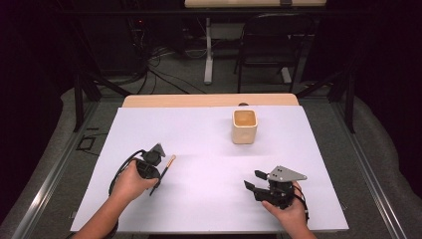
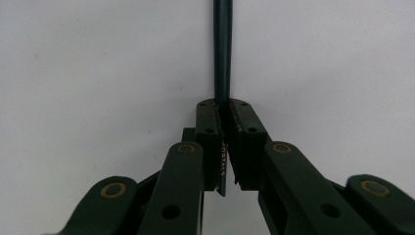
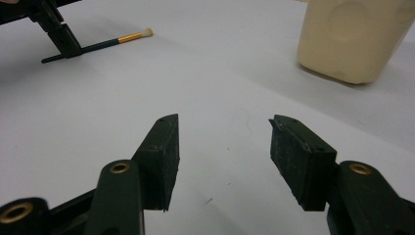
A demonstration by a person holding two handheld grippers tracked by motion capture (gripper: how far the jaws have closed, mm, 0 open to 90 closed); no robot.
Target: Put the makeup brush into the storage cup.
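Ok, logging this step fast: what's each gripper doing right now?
Left gripper: closed on the brush, gripping its dark handle.
Right gripper: open, holding nothing, over the white table.

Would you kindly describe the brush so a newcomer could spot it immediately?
Start at the white table sheet and go to its left side, where the left gripper is shut on a thin brush. Unlike the squat cream cup farther back, it is a slim dark stick with a gold band and pale bristle tip.
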